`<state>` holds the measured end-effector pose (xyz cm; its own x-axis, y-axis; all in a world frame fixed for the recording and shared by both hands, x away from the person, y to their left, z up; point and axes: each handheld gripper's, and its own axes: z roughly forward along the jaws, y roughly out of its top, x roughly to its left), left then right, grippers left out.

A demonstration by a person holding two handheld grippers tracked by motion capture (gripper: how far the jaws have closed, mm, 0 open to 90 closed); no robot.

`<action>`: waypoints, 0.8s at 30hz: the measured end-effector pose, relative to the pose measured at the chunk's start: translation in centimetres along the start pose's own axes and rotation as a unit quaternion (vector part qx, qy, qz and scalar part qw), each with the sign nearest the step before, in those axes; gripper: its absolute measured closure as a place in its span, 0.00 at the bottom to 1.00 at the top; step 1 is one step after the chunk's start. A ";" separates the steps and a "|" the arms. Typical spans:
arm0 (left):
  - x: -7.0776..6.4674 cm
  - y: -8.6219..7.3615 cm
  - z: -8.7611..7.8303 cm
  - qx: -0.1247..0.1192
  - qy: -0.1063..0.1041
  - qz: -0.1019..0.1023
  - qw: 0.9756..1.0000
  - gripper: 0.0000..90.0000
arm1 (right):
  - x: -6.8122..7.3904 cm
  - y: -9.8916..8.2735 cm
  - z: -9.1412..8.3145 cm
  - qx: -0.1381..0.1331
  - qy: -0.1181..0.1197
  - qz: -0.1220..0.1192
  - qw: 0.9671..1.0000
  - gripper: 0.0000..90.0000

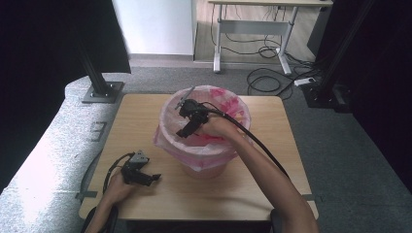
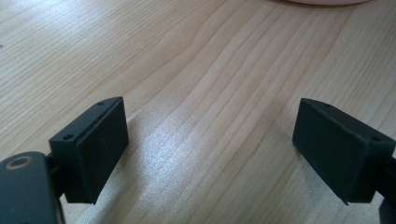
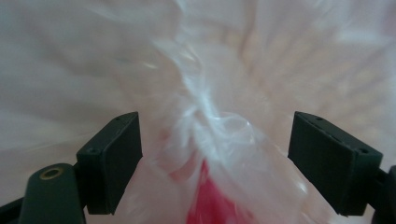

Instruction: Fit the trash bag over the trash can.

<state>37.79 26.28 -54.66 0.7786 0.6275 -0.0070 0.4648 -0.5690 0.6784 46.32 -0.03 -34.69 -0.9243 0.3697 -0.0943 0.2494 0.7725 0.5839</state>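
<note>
High view: right gripper (image 1: 187, 127) jaws apart inside bag-lined bin (image 1: 204, 160); left gripper (image 1: 145, 178) jaws apart.

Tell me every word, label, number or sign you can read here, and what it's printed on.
None: no readable text in any view.
Bin with its pink-and-white plastic bag: red patches, no letters to make out.
Wooden table: bare grain.
Left gripper and right gripper: plain black fingers, no markings.
Mark on the grey floor left of the table: a shape, not readable.
</note>
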 end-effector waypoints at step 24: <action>-0.2 0.1 0.1 0.005 -0.001 0.001 1.000 0.07 | -4.1 -2.1 -3.1 -0.002 -0.044 0.054 0.998 0.19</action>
<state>37.74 26.02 -54.68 0.7796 0.6262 -0.0073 0.4677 -0.5745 0.6717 48.71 -4.76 -33.05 -0.8633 0.4943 -0.1018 0.3439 0.7239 0.5980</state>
